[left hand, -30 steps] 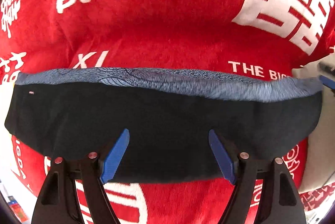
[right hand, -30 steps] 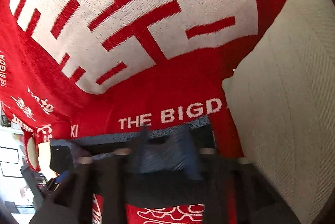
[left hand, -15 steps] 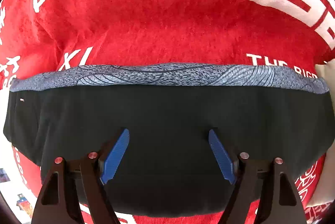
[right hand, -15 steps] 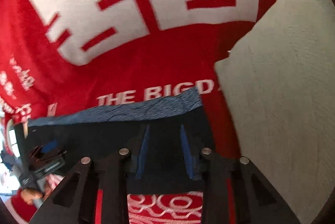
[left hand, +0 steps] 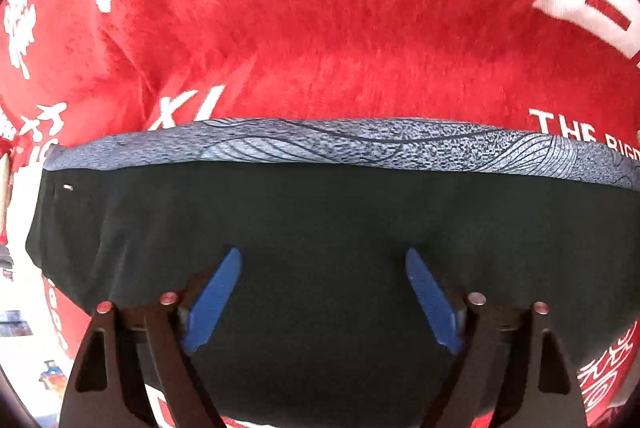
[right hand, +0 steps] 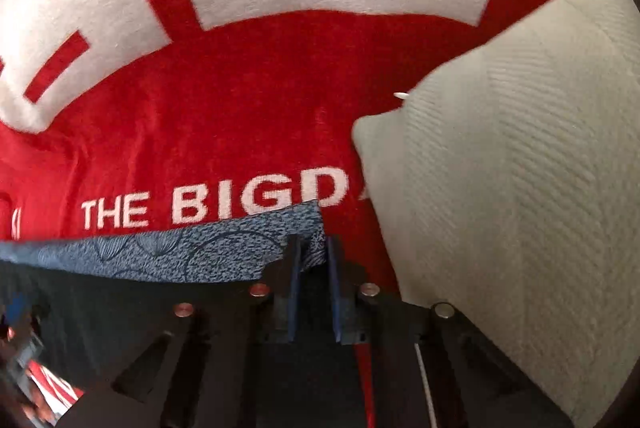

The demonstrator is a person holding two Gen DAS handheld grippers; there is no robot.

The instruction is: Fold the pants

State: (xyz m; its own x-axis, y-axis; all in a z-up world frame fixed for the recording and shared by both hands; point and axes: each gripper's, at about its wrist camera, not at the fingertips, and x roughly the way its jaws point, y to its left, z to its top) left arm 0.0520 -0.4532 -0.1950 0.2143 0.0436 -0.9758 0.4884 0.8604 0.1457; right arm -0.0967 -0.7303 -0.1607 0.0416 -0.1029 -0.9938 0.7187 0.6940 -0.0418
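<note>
Pants (left hand: 320, 212) – one pair, two grippers, one pillow (right hand: 520, 188)

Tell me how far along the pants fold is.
Done: the black pants lie flat on the red blanket, waistband straight. In hand: the right gripper, jaws just closing, pinches the waistband corner; the left gripper hangs open over the cloth. Left: no fold shows yet.

A red plush blanket (left hand: 340, 28), printed with large white characters and the words "THE BIGD", is being spread across nearly the whole surface. A pale grey-green ribbed cushion (right hand: 520, 208) is being rested on it at the right. Bright, blurred surroundings are being glimpsed at the lower left edge (left hand: 16, 324).
</note>
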